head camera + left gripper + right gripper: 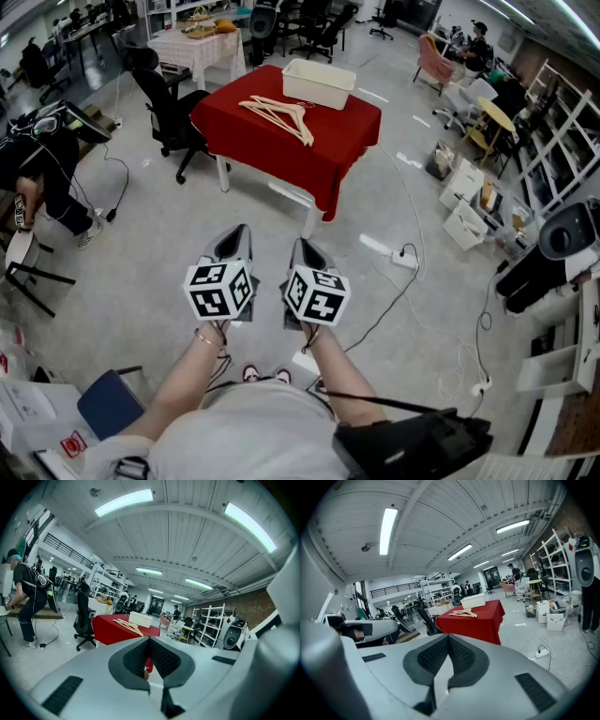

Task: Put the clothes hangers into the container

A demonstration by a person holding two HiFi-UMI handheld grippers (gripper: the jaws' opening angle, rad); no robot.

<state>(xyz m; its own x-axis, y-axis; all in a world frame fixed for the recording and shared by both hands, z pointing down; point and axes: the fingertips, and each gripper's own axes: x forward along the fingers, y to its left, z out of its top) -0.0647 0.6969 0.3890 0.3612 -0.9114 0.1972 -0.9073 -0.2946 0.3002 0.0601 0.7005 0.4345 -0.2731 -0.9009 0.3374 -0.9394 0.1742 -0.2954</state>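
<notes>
Much floor separates left tool and right tool from table.

No legible txt, no labels, no nos.

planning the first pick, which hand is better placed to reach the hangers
Right, but only slightly. The left tool and right tool are both shut, empty and far short of the red table. The near ends of the hangers and the white container lie nearer the right one's side.
</notes>
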